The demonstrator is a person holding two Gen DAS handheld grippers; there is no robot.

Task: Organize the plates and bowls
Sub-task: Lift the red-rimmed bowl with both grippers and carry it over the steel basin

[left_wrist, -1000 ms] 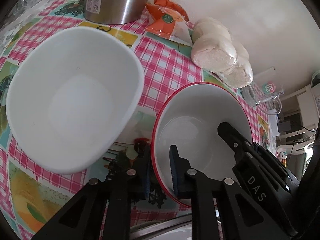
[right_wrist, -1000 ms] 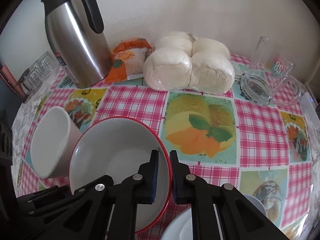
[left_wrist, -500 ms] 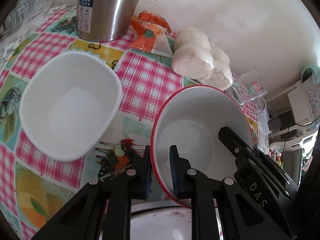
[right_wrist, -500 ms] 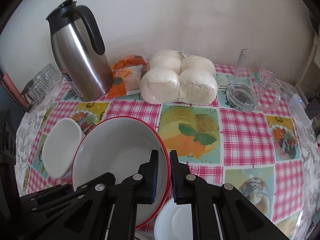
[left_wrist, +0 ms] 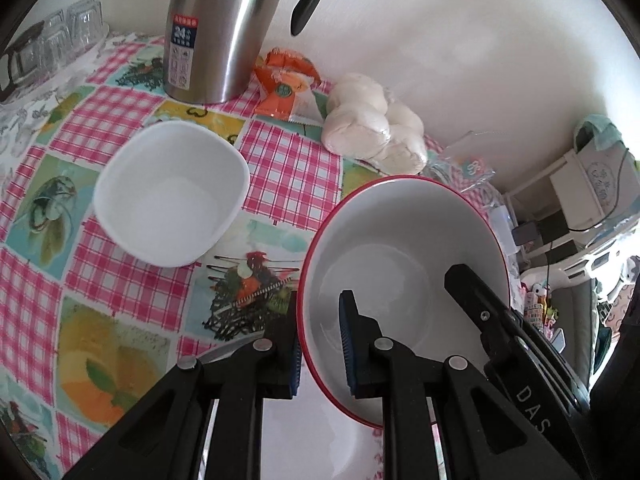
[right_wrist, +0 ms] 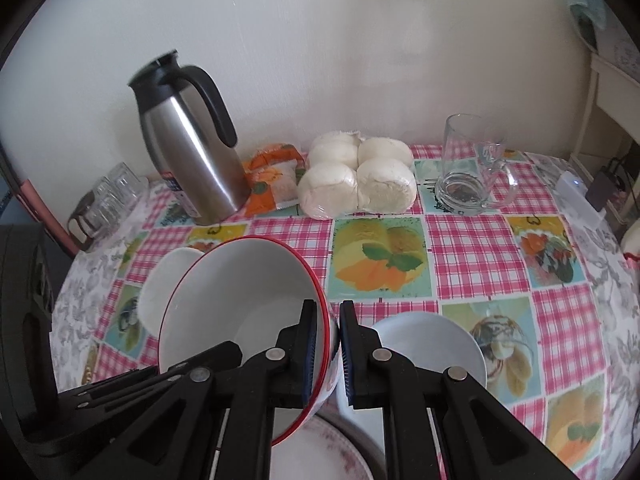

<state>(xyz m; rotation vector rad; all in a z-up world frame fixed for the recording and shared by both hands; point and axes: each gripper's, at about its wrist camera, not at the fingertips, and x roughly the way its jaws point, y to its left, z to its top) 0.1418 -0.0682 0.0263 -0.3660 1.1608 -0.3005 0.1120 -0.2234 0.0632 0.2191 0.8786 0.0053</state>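
A white bowl with a red rim [left_wrist: 404,240] [right_wrist: 240,300] is held up off the table by both grippers. My left gripper [left_wrist: 320,344] is shut on its near-left rim. My right gripper [right_wrist: 326,352] is shut on its right rim and also shows in the left wrist view [left_wrist: 480,308]. A plain white squarish bowl [left_wrist: 168,192] [right_wrist: 160,280] sits on the checked tablecloth to the left. A small pale bowl [right_wrist: 432,344] stands to the right, below my right gripper. A white plate [right_wrist: 320,452] [left_wrist: 312,440] lies under the lifted bowl near the table's front edge.
At the back stand a steel thermos jug [right_wrist: 192,140] [left_wrist: 228,28], an orange packet [right_wrist: 268,176], a bag of white buns [right_wrist: 356,176] and a glass mug [right_wrist: 464,168]. Small glasses [right_wrist: 108,196] sit at the far left. The wall is behind.
Both grippers have lifted the red-rimmed bowl higher and drawn it back toward the front. The table looks farther away, and the plate and small pale bowl have come into view below.
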